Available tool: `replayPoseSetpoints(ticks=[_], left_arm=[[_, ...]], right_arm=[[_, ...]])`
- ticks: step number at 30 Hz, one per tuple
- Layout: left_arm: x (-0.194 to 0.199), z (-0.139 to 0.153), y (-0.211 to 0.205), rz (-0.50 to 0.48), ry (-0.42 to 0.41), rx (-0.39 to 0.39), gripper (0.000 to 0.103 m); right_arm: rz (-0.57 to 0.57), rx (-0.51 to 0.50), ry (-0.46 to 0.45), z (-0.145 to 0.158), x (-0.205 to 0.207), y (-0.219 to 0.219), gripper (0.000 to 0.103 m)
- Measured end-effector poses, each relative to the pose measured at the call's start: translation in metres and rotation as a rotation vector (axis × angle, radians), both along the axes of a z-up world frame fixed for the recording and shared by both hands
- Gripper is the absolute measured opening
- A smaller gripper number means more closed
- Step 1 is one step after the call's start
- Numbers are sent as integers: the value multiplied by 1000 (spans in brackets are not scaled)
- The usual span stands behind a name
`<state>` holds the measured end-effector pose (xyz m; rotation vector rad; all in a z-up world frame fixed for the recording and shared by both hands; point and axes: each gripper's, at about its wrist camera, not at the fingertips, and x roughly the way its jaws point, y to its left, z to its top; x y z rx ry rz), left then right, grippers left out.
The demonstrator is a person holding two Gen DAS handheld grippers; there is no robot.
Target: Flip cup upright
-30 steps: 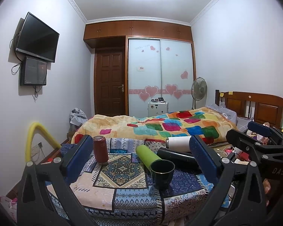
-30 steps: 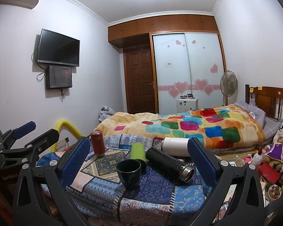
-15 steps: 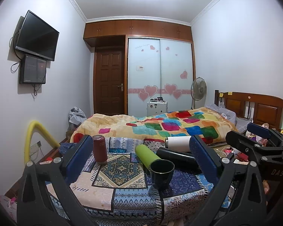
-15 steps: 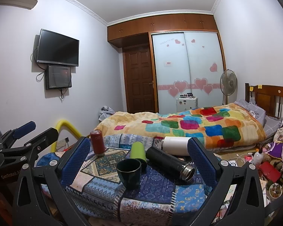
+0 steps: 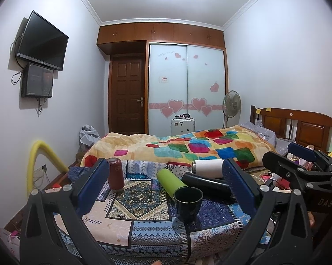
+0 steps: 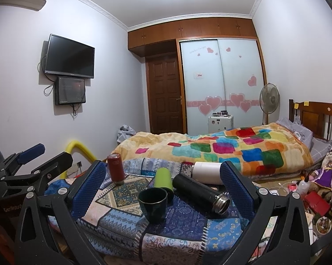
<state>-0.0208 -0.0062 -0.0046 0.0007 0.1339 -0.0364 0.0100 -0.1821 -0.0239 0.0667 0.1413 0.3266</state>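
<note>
A dark green cup (image 5: 188, 203) stands upright, mouth up, near the front of the patterned cloth-covered table (image 5: 126, 220); it also shows in the right wrist view (image 6: 153, 204). Behind it lie a lime green bottle (image 5: 170, 182), a black flask (image 6: 201, 193) and a white bottle (image 6: 206, 171), all on their sides. A red can (image 5: 115, 175) stands upright at the back left. My left gripper (image 5: 166, 186) is open and empty, held back from the table. My right gripper (image 6: 162, 187) is open and empty too.
A bed with a colourful quilt (image 5: 188, 148) lies behind the table. A yellow tube (image 5: 36, 161) arches at the left. Clutter covers the floor at the right (image 6: 316, 198). A fan (image 6: 269, 98) stands by the wardrobe.
Both views have shifted very slightly. Nothing on the table has moved, and both grippers stay open.
</note>
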Motion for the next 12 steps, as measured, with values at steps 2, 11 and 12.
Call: replayPoseSetpoints(ticks=[2, 11, 12], left_arm=[[0, -1, -1, -2, 1, 0, 103], [0, -1, -2, -5, 9, -5, 103], [1, -2, -2, -6, 11, -5, 103]], right_arm=[[0, -1, 0, 0, 0, 0, 103], [-2, -1, -3, 0, 0, 0, 103], [-1, 1, -3, 1, 0, 0, 103]])
